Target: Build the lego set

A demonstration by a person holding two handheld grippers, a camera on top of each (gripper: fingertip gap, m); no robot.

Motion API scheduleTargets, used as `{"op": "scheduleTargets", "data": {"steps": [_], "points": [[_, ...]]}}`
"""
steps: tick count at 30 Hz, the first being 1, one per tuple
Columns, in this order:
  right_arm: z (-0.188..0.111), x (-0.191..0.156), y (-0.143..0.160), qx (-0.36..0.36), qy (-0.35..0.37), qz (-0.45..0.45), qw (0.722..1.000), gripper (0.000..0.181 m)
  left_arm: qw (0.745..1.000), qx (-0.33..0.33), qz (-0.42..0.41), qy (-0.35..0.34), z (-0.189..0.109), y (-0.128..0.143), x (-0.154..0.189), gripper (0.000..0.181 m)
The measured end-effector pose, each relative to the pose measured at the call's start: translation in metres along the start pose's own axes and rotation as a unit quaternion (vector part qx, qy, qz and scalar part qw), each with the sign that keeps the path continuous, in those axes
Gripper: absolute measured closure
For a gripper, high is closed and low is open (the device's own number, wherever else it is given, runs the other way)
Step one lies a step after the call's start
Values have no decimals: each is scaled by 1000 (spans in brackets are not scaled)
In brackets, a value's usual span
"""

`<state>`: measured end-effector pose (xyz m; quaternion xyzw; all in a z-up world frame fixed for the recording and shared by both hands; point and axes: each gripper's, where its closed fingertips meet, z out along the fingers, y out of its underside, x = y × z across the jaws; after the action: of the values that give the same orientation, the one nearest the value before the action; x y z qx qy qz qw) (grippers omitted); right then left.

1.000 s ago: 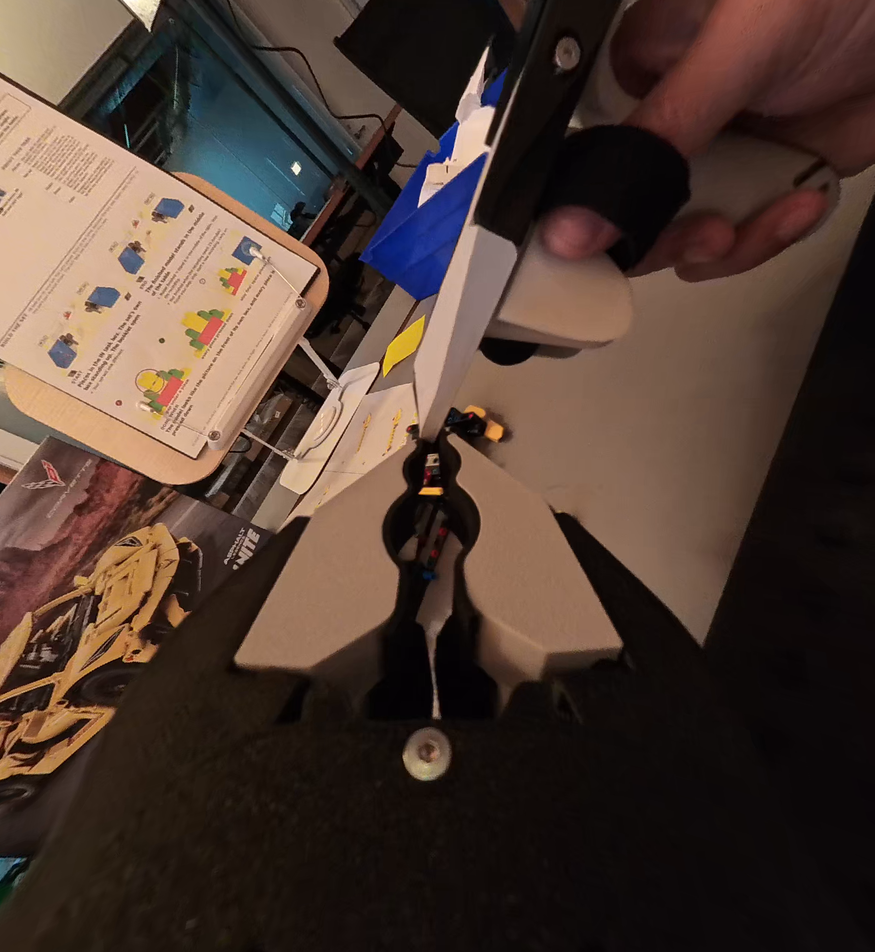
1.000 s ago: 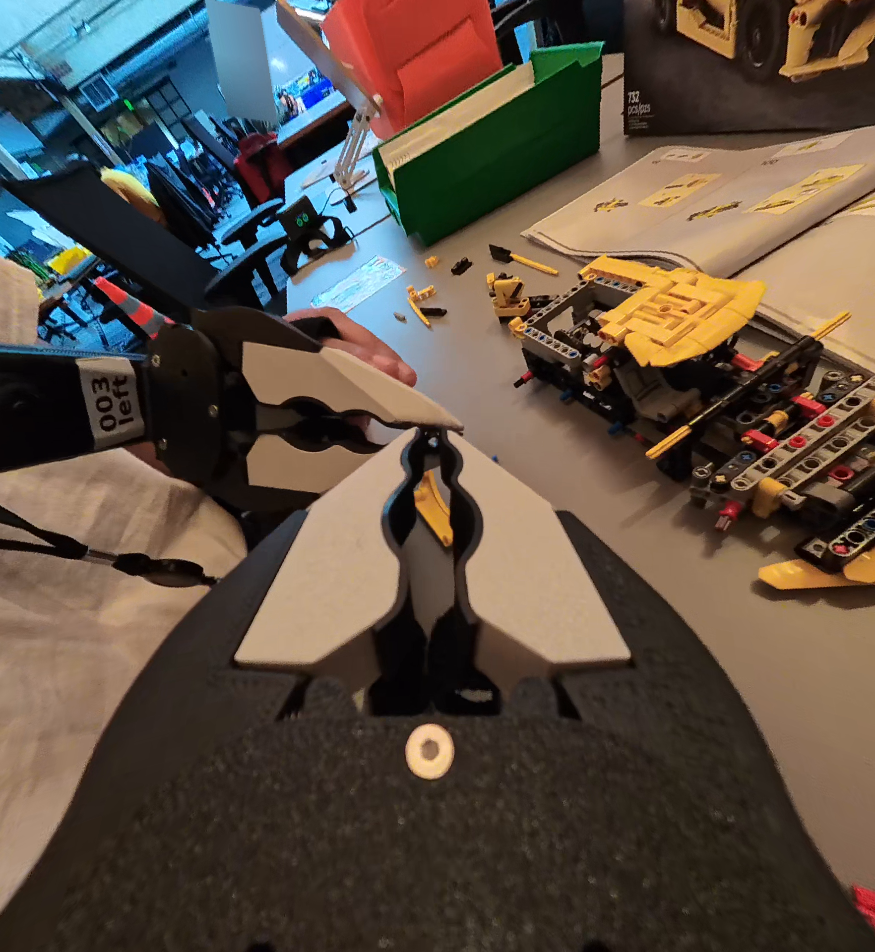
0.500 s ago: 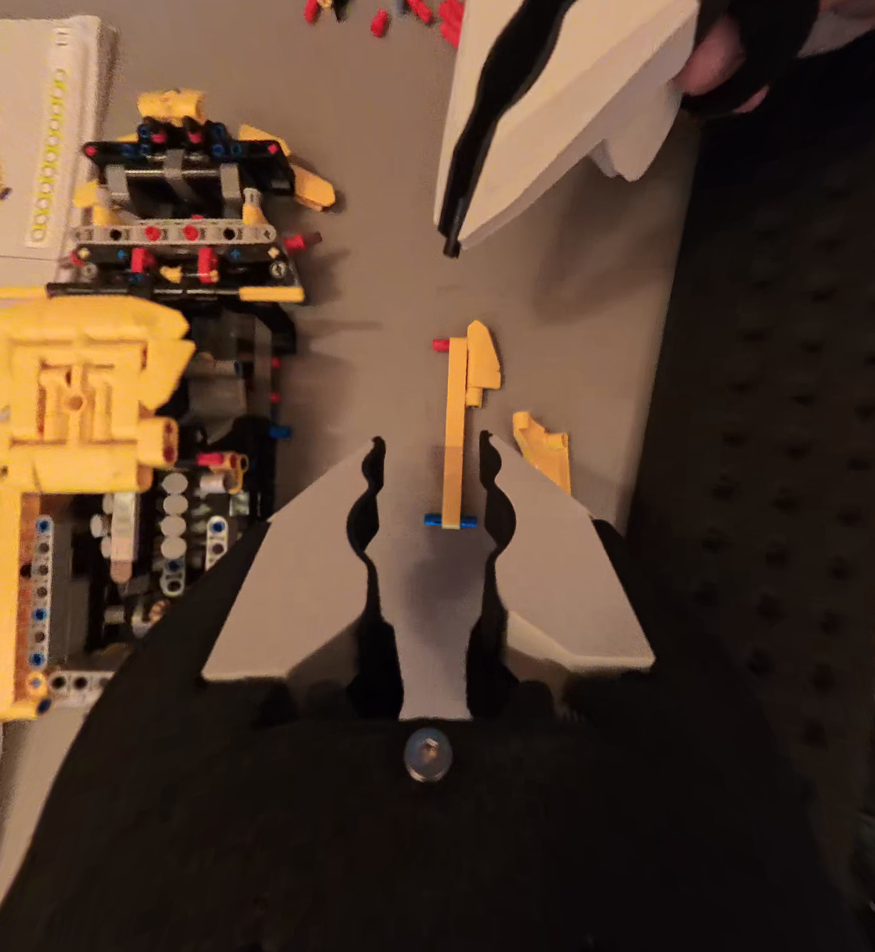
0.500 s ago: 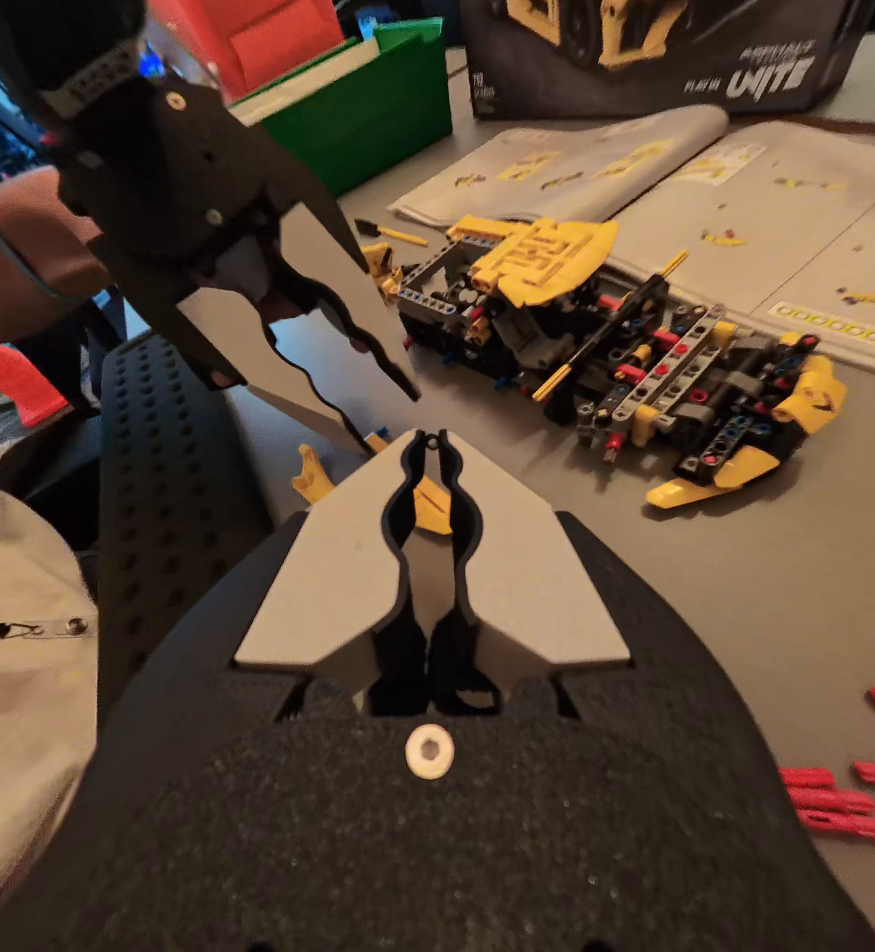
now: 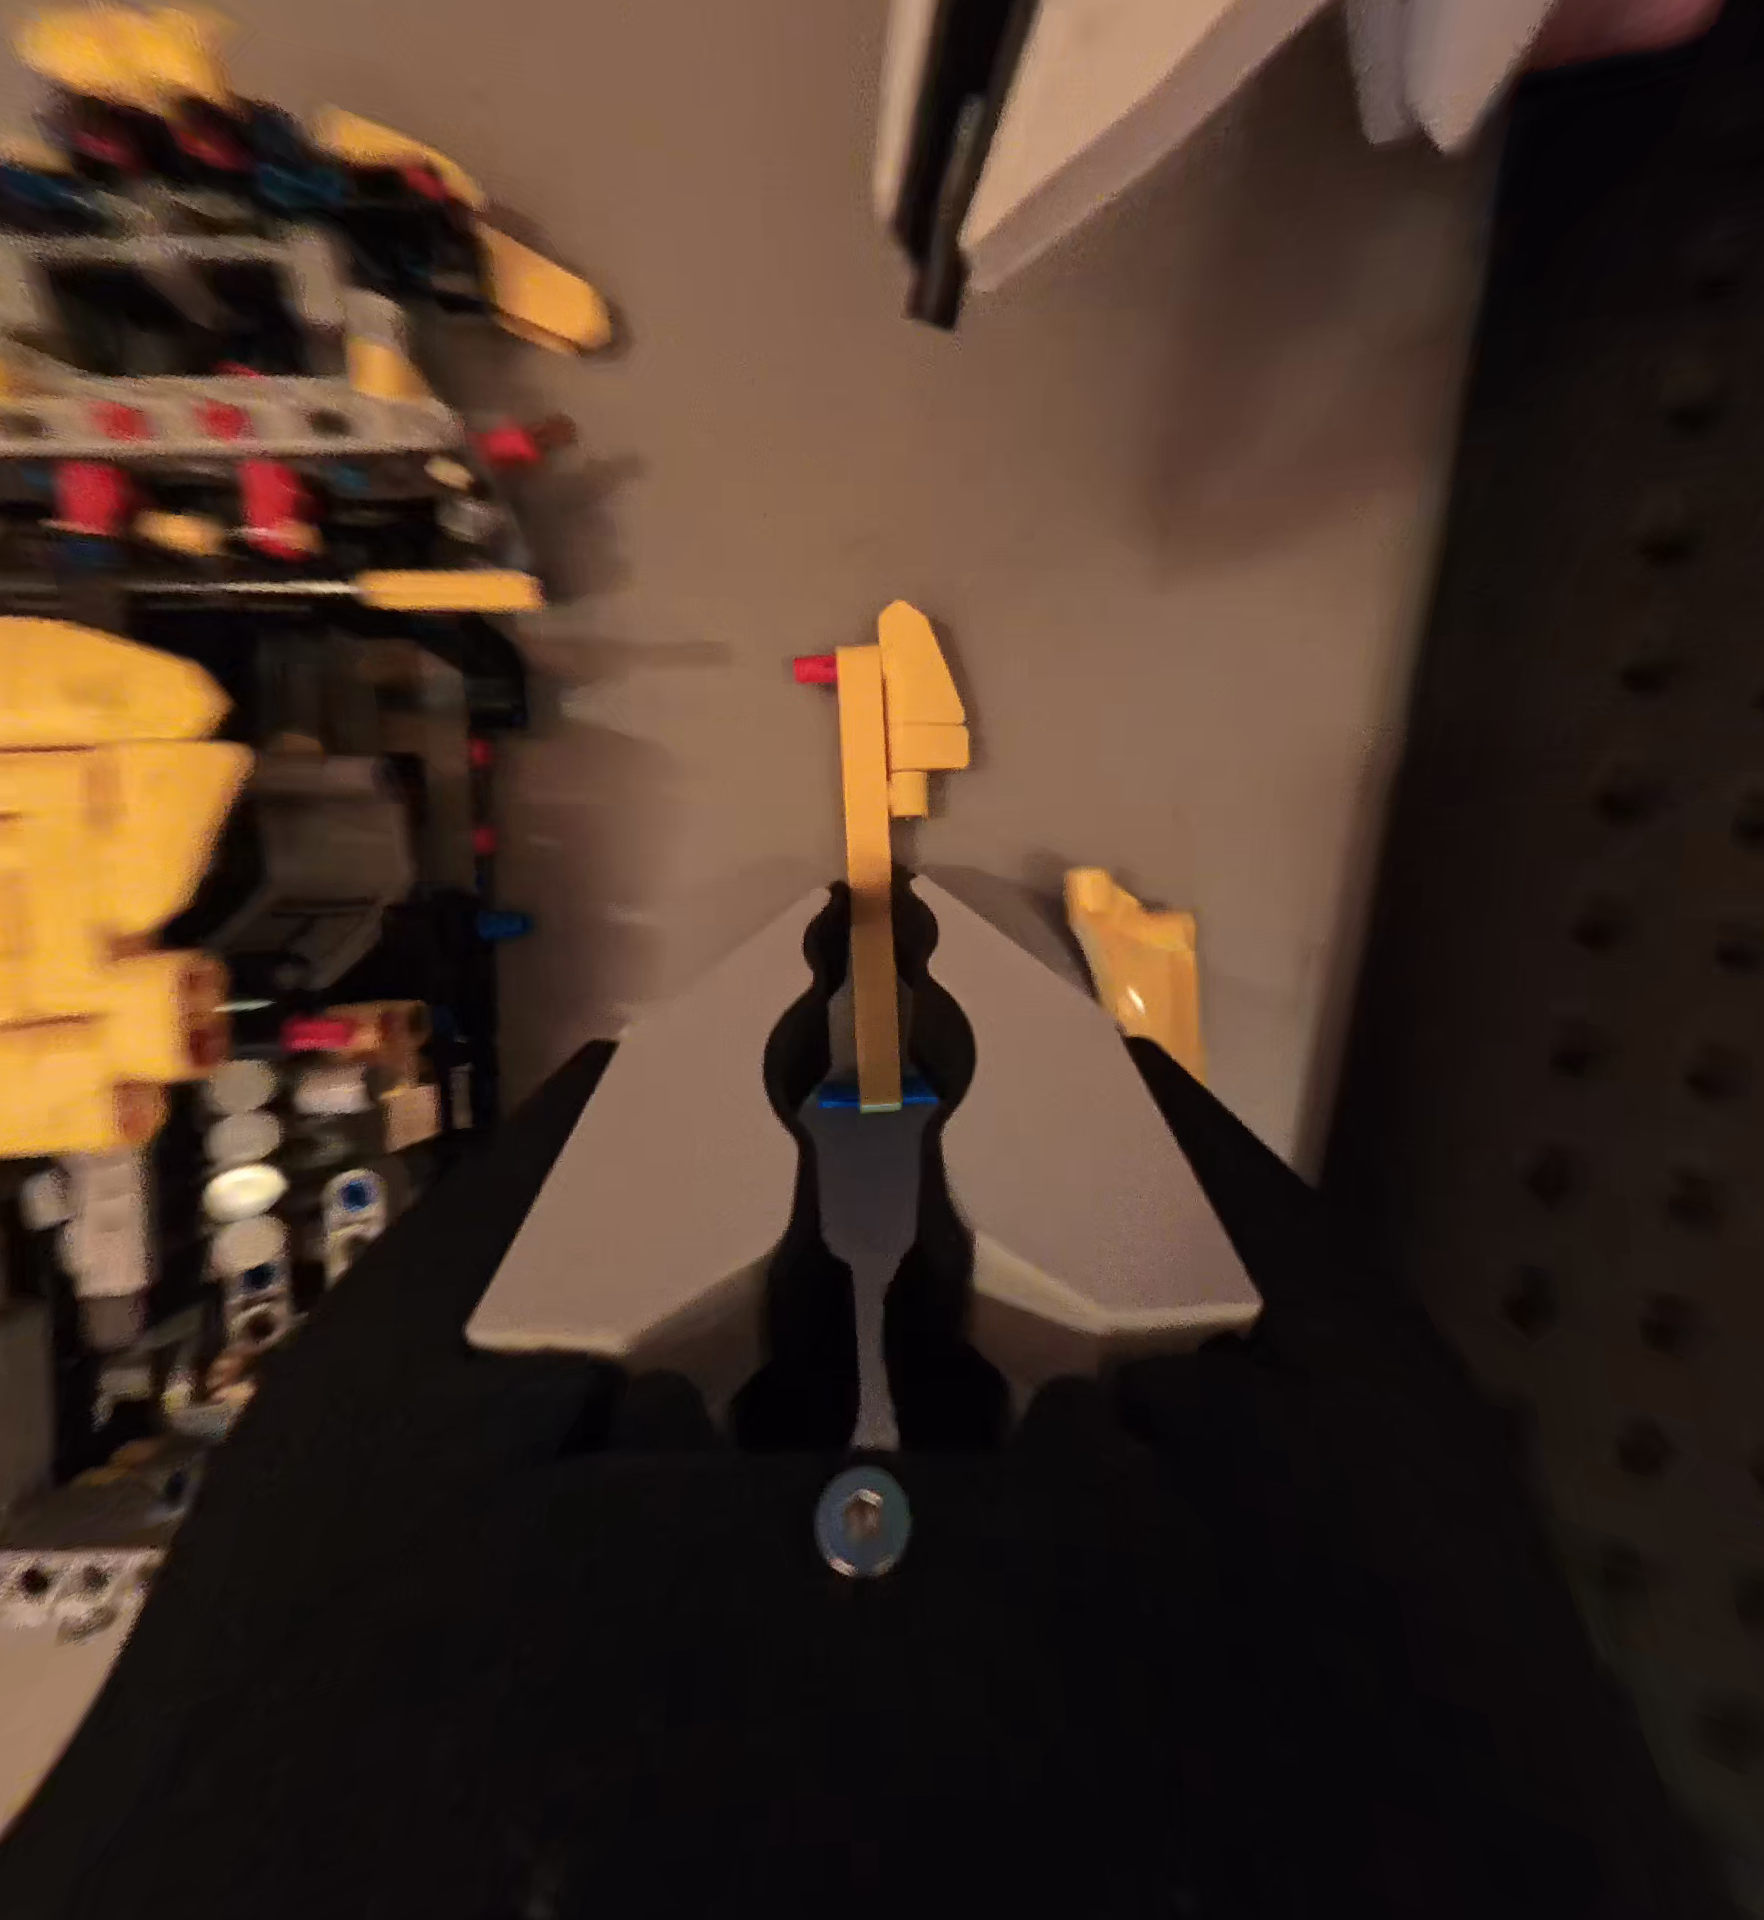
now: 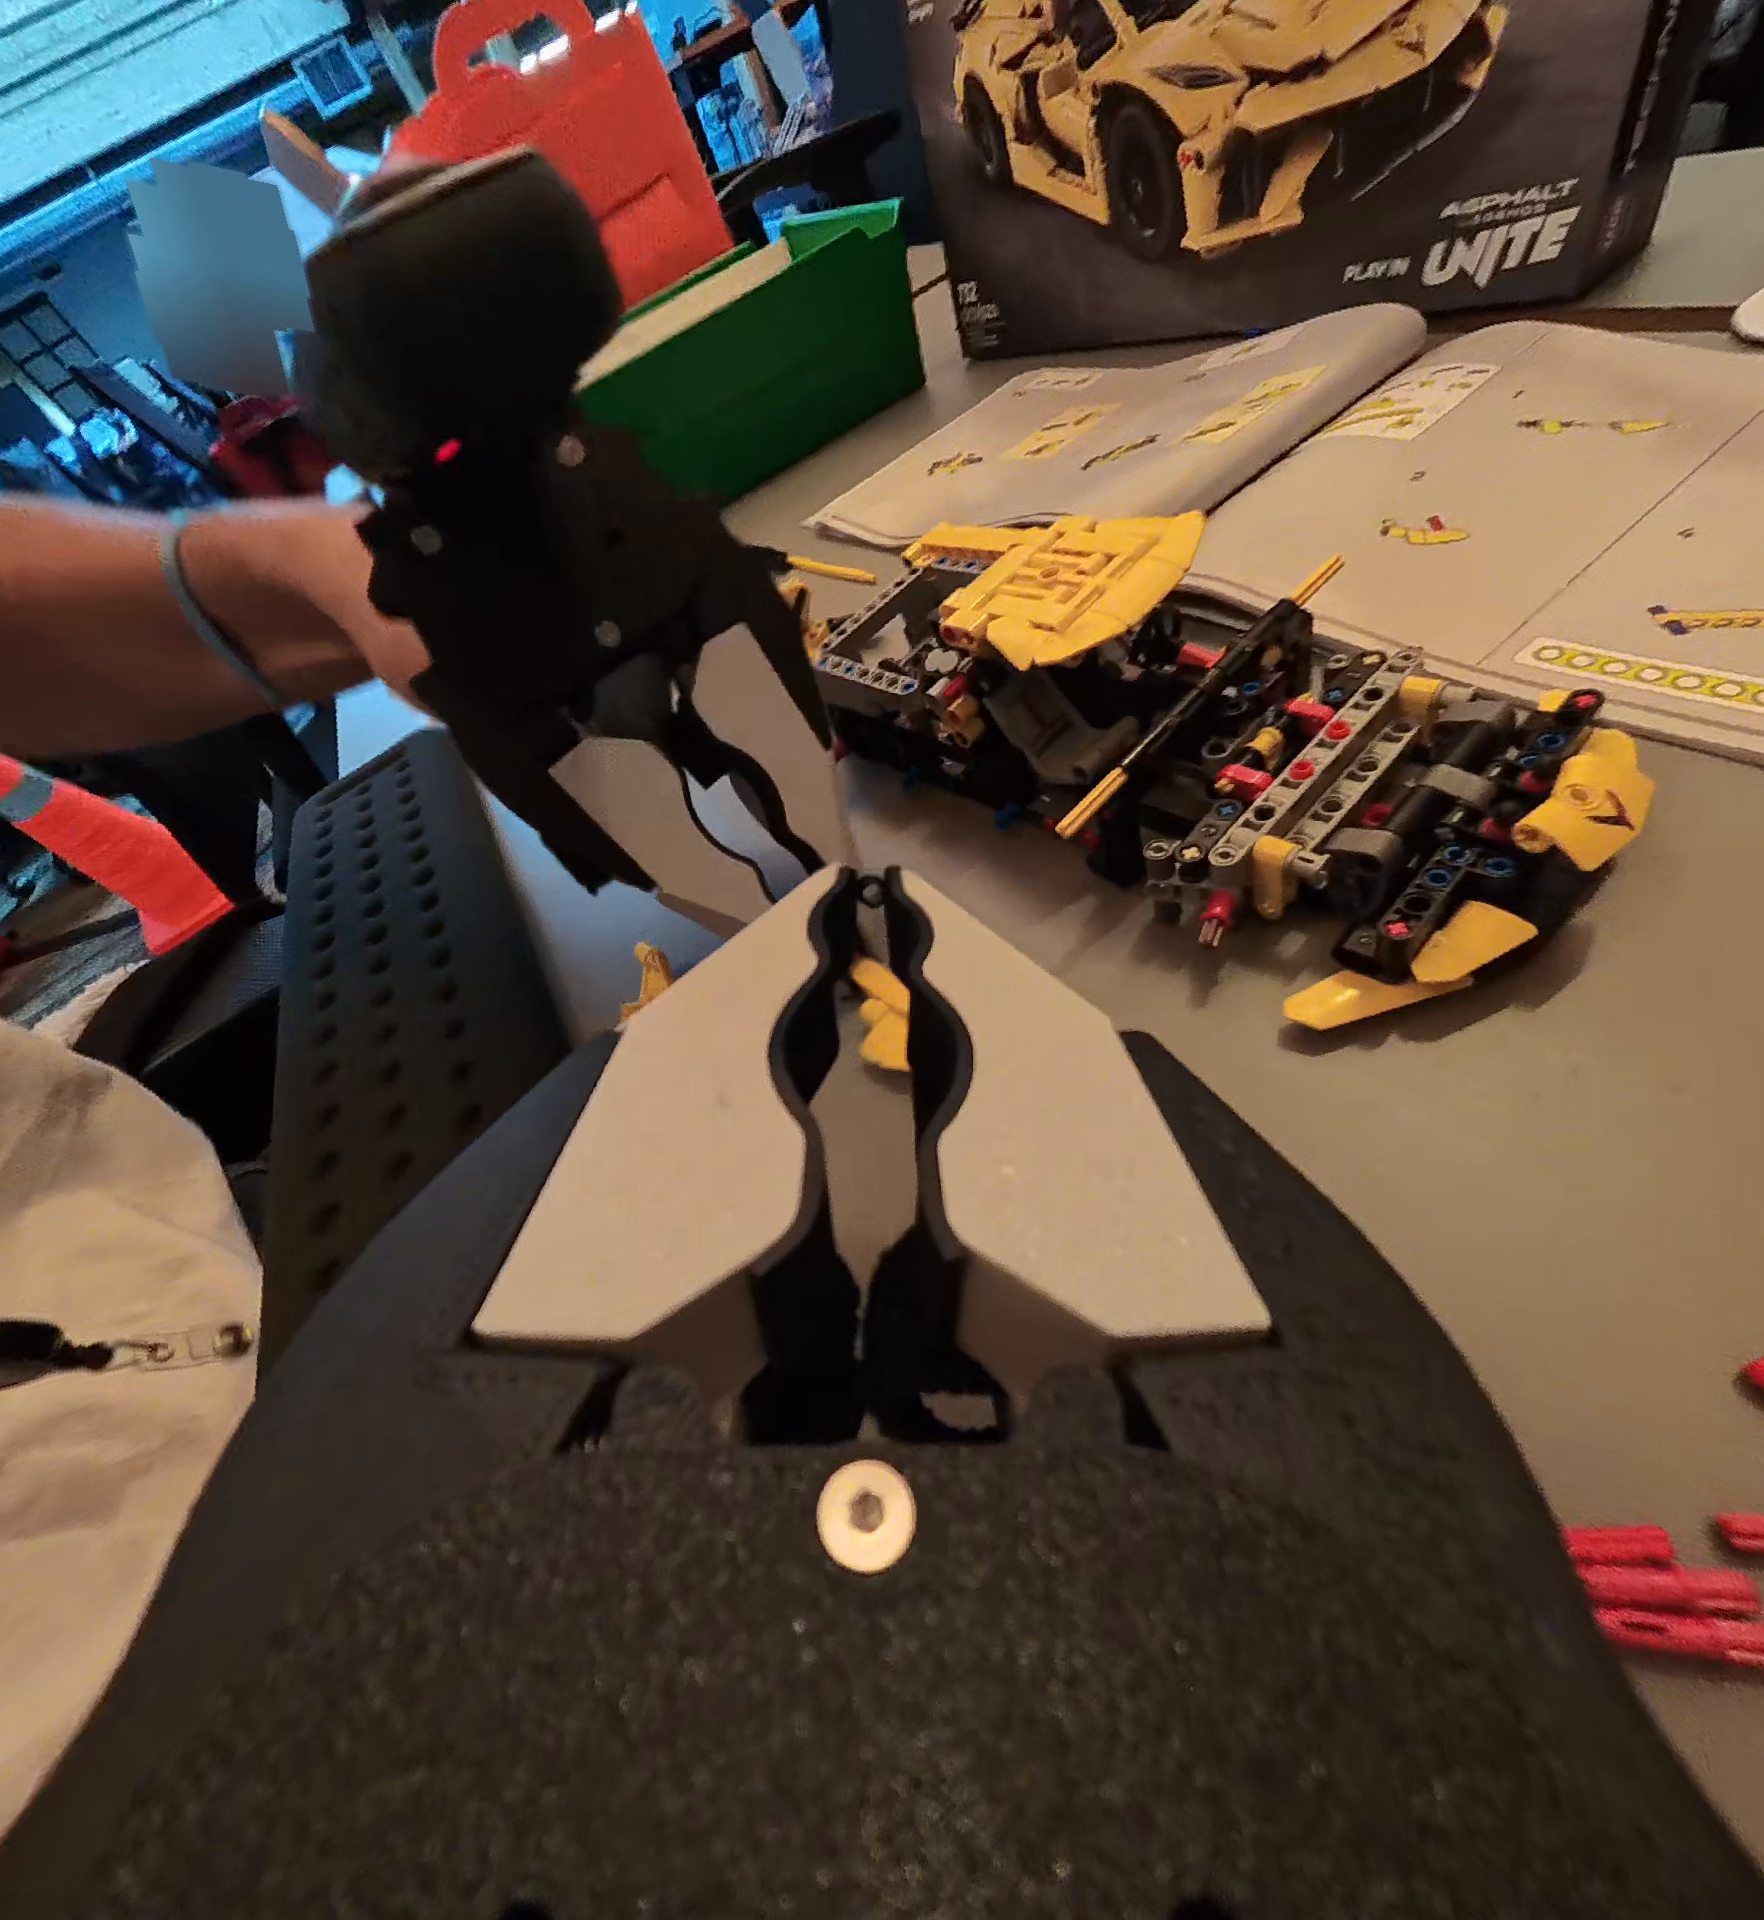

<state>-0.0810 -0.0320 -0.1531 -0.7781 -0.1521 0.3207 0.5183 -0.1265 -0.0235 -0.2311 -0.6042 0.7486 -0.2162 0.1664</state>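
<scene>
1. The left gripper is seen pointed down at the grey counter, its jaws closed to a narrow gap around a long yellow beam.
2. The beam is shown with a blue pin at its near end, a red pin and a yellow panel piece at its far end; whether it is lifted or resting on the counter cannot be told.
3. A small yellow curved piece is found just beside the left gripper, close to the counter's near edge.
4. The right gripper is held low near that same edge, jaws nearly together with only a slit between them; nothing clamped can be made out.
5. The partly built car chassis is set toward the middle of the counter, touching the open instruction booklet.
6. Loose red pins are scattered near the right gripper.
</scene>
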Motion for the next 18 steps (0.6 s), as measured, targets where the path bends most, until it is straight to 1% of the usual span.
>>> {"op": "scheduleTargets", "data": {"steps": [1, 2, 3, 5, 7, 9, 11, 12, 13, 14, 16, 18], "points": [[-3, 2, -5, 14, 9, 5, 1000, 178, 998, 43, -12, -33, -3, -9, -8, 174], [-7, 6, -13, 37, 27, 9, 999, 178, 992, 112, -44, -42, -12, -26, -10, 174], [-12, 9, -22, 66, 48, 17, 997, 177, 978, 182, -93, -36, -24, -43, -11, 174], [-15, 7, -37, 116, 73, 44, 990, 178, 939, 287, -184, -47, -46, -64, -18, 174], [-7, 3, -41, 143, 91, 65, 983, 178, 902, 367, -214, -73, -59, -77, -19, 174], [4, -1, -41, 166, 100, 91, 977, 178, 879, 402, -228, -118, -62, -79, -22, 174], [6, -1, -45, 183, 117, 96, 971, 178, 855, 433, -255, -130, -65, -81, -23, 174], [7, 1, -45, 179, 134, 85, 971, 178, 843, 449, -265, -133, -70, -83, -24, 174], [8, 1, -44, 171, 142, 75, 972, 178, 837, 462, -263, -133, -75, -86, -23, 174], [10, -3, -45, 171, 130, 73, 974, 178, 837, 465, -255, -135, -77, -88, -22, 174], [10, -3, -46, 180, 129, 80, 972, 178, 840, 461, -252, -135, -75, -90, -20, 174], [10, -3, -46, 181, 122, 85, 972, 178, 837, 464, -260, -131, -73, -90, -19, 174]]}}
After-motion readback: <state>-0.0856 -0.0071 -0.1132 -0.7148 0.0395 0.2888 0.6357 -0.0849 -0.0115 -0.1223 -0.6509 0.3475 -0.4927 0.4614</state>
